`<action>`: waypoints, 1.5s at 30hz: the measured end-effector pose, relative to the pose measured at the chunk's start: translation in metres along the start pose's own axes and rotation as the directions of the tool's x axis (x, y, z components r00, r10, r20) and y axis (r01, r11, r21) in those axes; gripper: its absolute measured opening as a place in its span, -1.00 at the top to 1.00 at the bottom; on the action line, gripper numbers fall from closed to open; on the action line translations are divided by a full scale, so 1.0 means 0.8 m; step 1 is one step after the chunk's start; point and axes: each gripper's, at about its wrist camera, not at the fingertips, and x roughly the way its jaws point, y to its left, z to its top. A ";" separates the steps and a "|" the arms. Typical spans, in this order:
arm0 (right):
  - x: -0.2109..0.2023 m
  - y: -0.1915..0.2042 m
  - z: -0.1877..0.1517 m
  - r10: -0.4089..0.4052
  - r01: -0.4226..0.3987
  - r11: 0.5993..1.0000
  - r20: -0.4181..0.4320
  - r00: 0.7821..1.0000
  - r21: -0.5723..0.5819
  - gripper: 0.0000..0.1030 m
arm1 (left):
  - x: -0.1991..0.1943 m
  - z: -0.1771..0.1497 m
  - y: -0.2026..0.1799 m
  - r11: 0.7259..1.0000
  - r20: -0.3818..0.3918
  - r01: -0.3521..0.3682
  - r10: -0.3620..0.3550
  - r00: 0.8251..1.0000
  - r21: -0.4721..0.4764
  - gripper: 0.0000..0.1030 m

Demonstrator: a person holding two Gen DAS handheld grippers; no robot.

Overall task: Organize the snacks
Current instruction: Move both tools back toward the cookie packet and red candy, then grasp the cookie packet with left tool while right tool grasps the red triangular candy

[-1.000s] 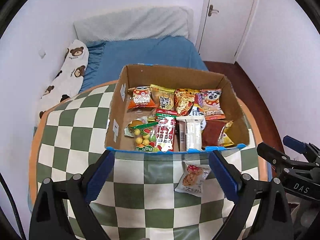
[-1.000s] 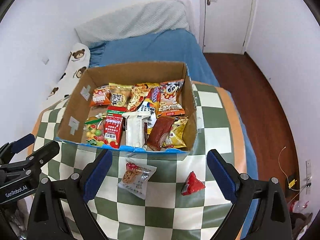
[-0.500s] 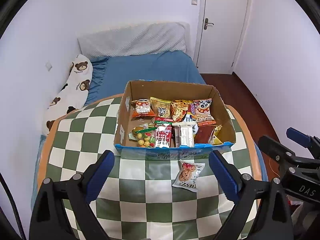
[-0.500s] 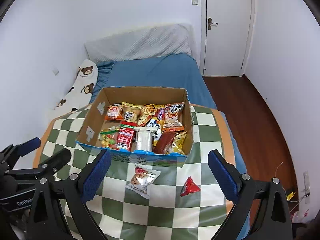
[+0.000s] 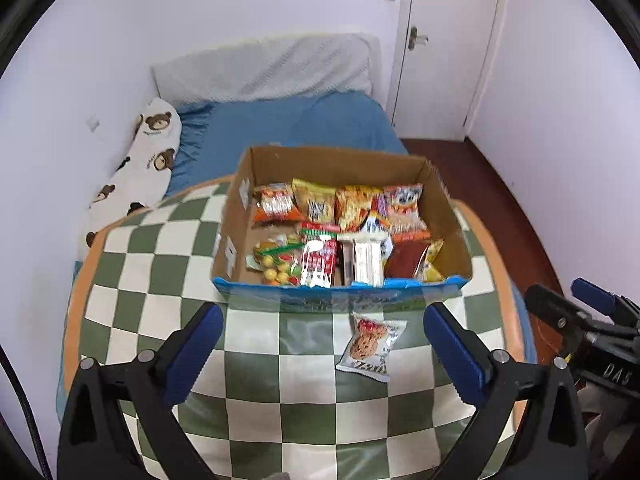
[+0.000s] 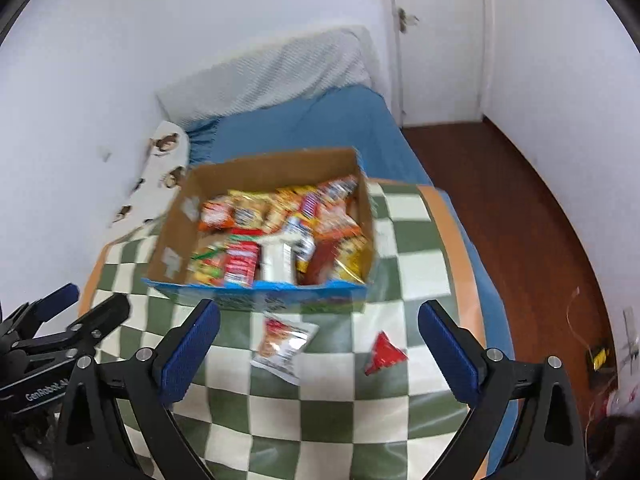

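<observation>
A cardboard box [image 5: 236, 216] [image 6: 172, 232] full of snack packets stands on the far half of a green-and-cream checkered table [image 5: 160, 280] [image 6: 416, 264]. A white cookie packet [image 5: 370, 346] [image 6: 284, 342] lies on the table just in front of the box. A small red triangular packet [image 6: 384, 352] lies to its right, seen only in the right wrist view. My left gripper [image 5: 320, 348] is open and empty, held back above the near table edge. My right gripper [image 6: 320, 348] is open and empty, also held back. Each gripper also shows at the edge of the other's view.
A bed with a blue sheet [image 5: 292, 124] [image 6: 320, 128], a grey pillow [image 5: 264, 68] and a bear-print cushion [image 5: 148, 152] lies behind the table. A white door [image 5: 448, 40] and brown floor [image 6: 520, 208] are to the right. Cables lie on the floor [image 6: 600, 356].
Both grippers have pulled back and risen from the box, then the right view swung and blurred. The box and the two loose packets have not moved. Both grippers stay open.
</observation>
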 end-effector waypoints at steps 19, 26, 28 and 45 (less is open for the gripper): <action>0.270 -0.153 -0.103 0.112 0.046 0.926 -0.388 0.915 0.376 -0.69 | 0.263 -0.069 -0.082 0.987 -0.410 0.033 0.035 0.912 0.156 -0.94; 0.295 -0.154 -0.120 0.113 0.044 0.931 -0.400 0.909 0.363 -0.09 | 0.293 -0.075 -0.110 0.974 -0.457 0.098 0.006 0.889 0.203 -0.05; 0.292 -0.149 -0.123 0.124 0.027 0.936 -0.400 0.908 0.351 -0.08 | 0.290 -0.081 -0.107 0.976 -0.453 0.097 0.003 0.891 0.197 -0.05; 0.276 -0.029 -0.245 0.144 -0.097 0.989 -0.589 0.795 0.111 -0.11 | 0.245 -0.226 0.010 0.993 -0.653 0.106 -0.118 0.748 -0.059 -0.23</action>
